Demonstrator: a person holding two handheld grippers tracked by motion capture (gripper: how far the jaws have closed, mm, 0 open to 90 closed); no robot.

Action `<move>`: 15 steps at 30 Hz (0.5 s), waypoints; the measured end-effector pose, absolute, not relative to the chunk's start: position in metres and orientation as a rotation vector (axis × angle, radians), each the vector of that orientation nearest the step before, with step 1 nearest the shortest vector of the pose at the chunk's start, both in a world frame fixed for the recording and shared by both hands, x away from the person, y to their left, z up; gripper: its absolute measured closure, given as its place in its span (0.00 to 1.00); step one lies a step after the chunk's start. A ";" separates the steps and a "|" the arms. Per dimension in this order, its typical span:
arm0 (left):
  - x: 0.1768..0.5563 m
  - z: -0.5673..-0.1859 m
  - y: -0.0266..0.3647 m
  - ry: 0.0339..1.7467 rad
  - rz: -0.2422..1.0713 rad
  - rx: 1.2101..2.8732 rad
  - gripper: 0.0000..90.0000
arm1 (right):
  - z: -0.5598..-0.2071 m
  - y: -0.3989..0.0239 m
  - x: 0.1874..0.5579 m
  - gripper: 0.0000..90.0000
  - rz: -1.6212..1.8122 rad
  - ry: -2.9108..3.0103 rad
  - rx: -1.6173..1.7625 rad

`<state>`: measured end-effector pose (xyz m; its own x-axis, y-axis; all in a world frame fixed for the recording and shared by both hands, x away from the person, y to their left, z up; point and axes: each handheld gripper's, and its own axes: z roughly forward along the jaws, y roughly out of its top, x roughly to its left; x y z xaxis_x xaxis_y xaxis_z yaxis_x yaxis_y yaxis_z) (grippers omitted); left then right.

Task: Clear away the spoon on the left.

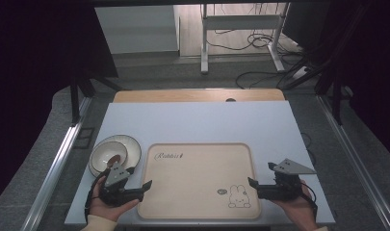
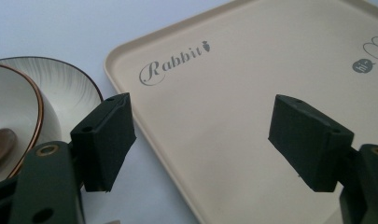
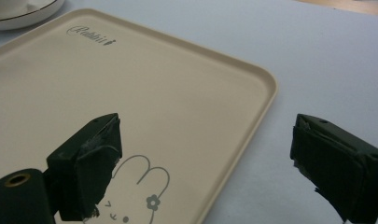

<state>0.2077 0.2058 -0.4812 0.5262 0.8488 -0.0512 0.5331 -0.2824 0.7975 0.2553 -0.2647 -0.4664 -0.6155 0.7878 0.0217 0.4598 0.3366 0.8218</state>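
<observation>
Both tongs are open and hold nothing. The left tongs (image 1: 140,186) and right tongs (image 1: 258,179) sit at the tray's (image 1: 197,202) sides on the bench (image 1: 192,125). The bowl (image 1: 107,155) waits beside it, untouched.

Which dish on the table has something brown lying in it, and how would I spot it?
Find the beige tray on the pale table. Just off its left edge a plate carries a smaller white bowl. Only the bowl has a brown rim and the brown thing inside.
</observation>
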 end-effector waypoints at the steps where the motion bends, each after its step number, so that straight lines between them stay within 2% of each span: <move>1: 0.208 -0.481 0.205 1.124 0.500 1.964 0.25 | -0.466 -0.265 0.255 0.10 1.181 2.226 1.101; 15: 0.205 -0.479 0.196 1.060 0.513 1.996 0.25 | -0.469 -0.269 0.258 0.12 1.218 2.237 1.129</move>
<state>0.2052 0.1957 -0.4791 0.5667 0.8238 -0.0157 0.4991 -0.3280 0.8021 0.2584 -0.2694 -0.4689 -0.6193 0.7825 0.0641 0.4784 0.3113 0.8211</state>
